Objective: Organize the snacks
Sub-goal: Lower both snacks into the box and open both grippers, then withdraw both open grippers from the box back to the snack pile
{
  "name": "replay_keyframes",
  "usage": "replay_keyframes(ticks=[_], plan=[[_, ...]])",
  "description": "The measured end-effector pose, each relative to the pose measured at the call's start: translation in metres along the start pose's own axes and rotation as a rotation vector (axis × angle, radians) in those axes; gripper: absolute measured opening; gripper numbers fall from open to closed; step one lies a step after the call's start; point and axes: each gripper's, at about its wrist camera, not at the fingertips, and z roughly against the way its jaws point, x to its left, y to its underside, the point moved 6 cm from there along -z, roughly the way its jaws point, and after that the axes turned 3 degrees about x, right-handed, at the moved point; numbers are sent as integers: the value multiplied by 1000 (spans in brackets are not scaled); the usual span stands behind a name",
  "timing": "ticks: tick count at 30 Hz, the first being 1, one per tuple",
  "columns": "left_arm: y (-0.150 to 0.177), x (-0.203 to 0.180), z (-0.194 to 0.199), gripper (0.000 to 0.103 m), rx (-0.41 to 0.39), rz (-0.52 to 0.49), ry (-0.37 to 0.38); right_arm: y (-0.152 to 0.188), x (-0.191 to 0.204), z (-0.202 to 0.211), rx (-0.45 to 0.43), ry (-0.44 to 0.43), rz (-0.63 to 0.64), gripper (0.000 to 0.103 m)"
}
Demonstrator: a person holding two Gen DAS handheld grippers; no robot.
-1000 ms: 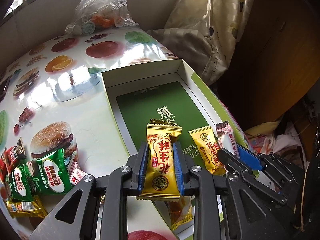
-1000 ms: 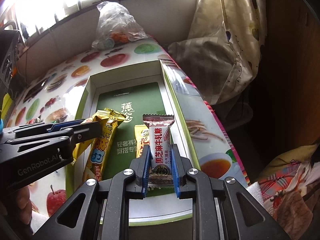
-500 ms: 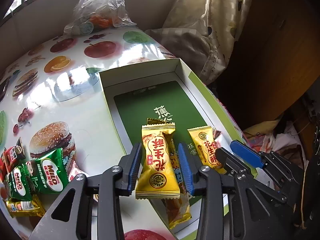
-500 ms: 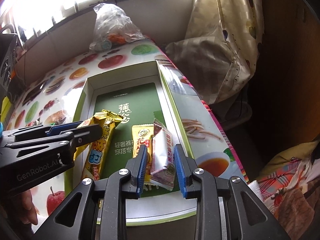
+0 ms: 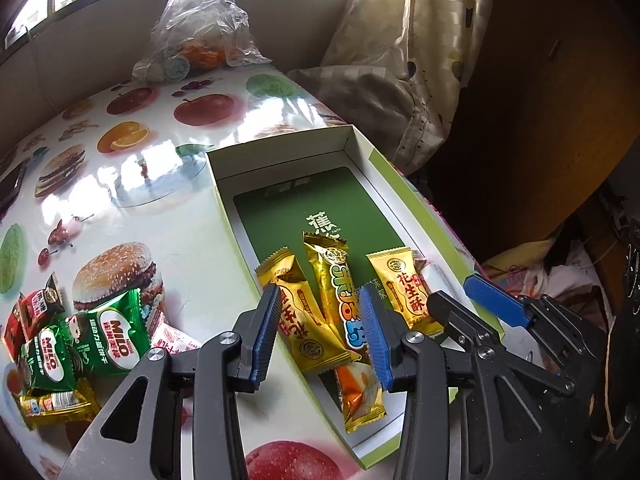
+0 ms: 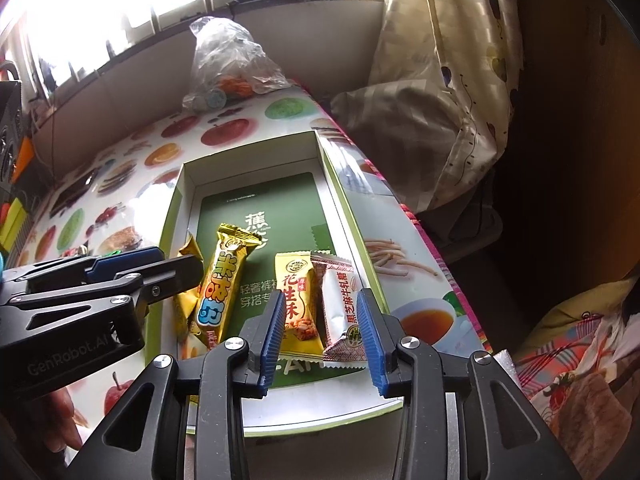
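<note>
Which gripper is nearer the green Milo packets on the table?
Left. The left gripper, jaws opening, hangs over the box's near left side, close beside the Milo packets. The right gripper, also opening, is over the box's far side.

One open box (image 5: 360, 148) held four snack packets (image 6: 298, 300); two green Milo packs (image 5: 108, 340) lay on the table.

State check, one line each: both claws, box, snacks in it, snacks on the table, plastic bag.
left claw: opening, gripping nothing
right claw: opening, gripping nothing
box: lidless
four snacks in box: lying loose, sealed
Milo packs: piled on table, outside box
plastic bag: bunched, on table's far edge
</note>
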Motion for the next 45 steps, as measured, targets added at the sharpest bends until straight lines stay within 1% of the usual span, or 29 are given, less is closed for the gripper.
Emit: replay_keyframes(ticks=[2,5,8,9,11,20,23,27,32,39,41,45], plan=[[0,1,5,53,-12,0,-7,0,1,3,-9,4,2,37],[3,3,12,54,-28,-3,-5,-1,2,9,-21,2,3,38],[6,5,21,54,-52,-18,-44,0,6,15,-32,-1,7,39],[6,7,24,54,-56,-18,-43,0,7,16,-34,-2,9,39],[8,10,29,54,-62,-10,-39,0,11,19,-40,-5,14,40],[18,31,53,54,-104,9,-93,0,33,30,-62,-31,55,40],[22,41,57,54,-109,29,-104,1,44,30,-63,-49,76,40],[29,58,61,54,-108,58,-122,1,59,29,-62,-73,102,40],[37,81,66,54,-121,117,-121,1,75,26,-59,-105,132,40],[49,123,79,54,-139,175,-171,1,99,21,-45,-139,197,40],[51,137,83,54,-143,205,-190,2,109,19,-38,-166,229,40],[56,161,88,54,-145,240,-218,2,124,10,-25,-173,268,40]])
